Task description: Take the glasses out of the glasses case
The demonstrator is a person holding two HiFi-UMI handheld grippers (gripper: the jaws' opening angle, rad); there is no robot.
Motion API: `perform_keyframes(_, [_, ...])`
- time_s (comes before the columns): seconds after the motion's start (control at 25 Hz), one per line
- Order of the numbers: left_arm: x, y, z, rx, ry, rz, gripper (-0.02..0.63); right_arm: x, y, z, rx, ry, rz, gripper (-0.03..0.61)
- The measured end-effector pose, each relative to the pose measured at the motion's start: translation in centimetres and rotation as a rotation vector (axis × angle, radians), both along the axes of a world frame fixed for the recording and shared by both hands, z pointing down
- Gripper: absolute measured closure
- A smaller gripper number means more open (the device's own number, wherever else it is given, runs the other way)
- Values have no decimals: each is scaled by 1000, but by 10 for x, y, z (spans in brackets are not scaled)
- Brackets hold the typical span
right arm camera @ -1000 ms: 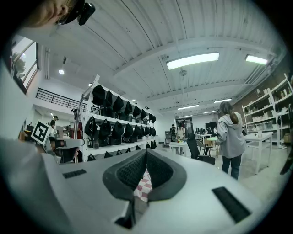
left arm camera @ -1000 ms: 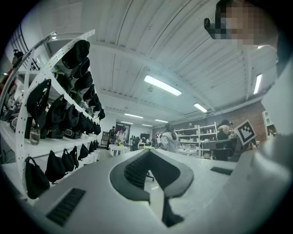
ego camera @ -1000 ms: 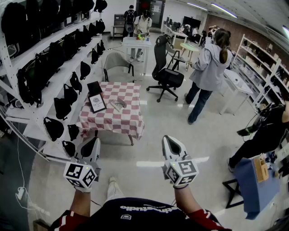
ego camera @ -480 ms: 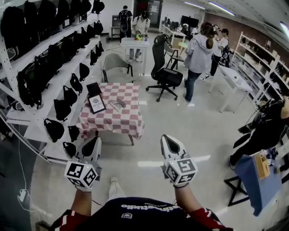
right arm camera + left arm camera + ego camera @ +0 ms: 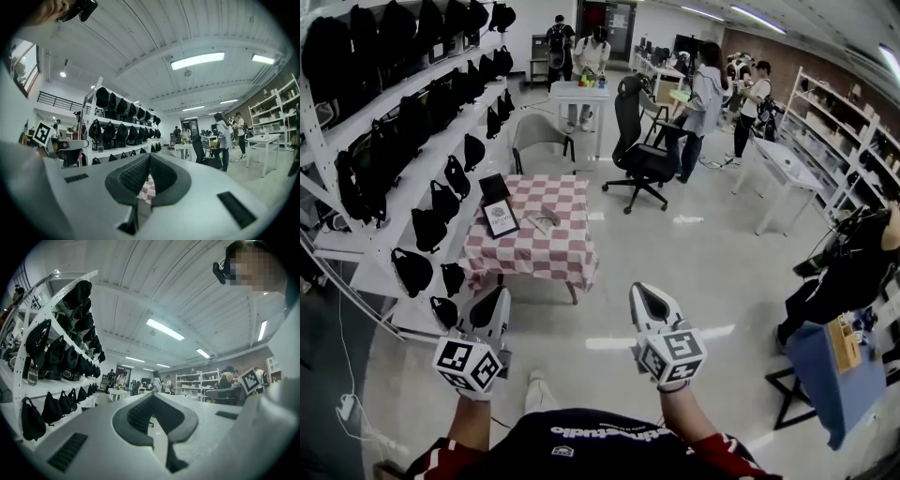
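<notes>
A grey glasses case [image 5: 546, 218] lies on the table with the red-and-white checked cloth [image 5: 531, 249], several steps ahead of me. I cannot see any glasses from here. Both grippers are held low over the floor, well short of the table. The left gripper [image 5: 495, 298] and the right gripper [image 5: 643, 294] are shut and hold nothing. In the left gripper view the left gripper [image 5: 152, 395] has its jaws meeting at the tip. In the right gripper view the right gripper [image 5: 149, 155] looks the same, with a patch of the checked cloth [image 5: 148, 191] showing below its tip.
A black framed sign [image 5: 501, 217] and a black box [image 5: 495, 184] stand on the table beside the case. White shelving with black bags [image 5: 412, 150] runs along the left. A black office chair [image 5: 642, 155], a grey chair [image 5: 542, 131] and several people [image 5: 701, 98] are beyond the table.
The person in the grey hoodie has walked from the right middle toward the back of the room. My right gripper has drifted slightly left. The left gripper is unmoved.
</notes>
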State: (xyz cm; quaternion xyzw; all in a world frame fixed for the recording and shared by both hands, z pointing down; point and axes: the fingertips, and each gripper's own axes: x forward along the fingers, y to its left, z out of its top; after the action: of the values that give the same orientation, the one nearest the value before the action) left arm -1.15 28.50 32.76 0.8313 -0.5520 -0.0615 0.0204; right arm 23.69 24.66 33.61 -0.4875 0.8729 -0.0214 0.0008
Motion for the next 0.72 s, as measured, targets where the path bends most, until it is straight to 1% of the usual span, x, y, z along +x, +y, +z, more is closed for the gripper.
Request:
perform_keyframes(0.32, [9,8,2,-9,-12,-6,609,5,6,4,-17,-12,-18,580])
perform_keyframes(0.48, [11,7,8,-31,-23,-4,609,8,4,9,-31,-28,-14,580])
perform_keyframes(0.72, [15,-5,8,-35,-34,6,608,9,-1,11,-35,-24,-11,580])
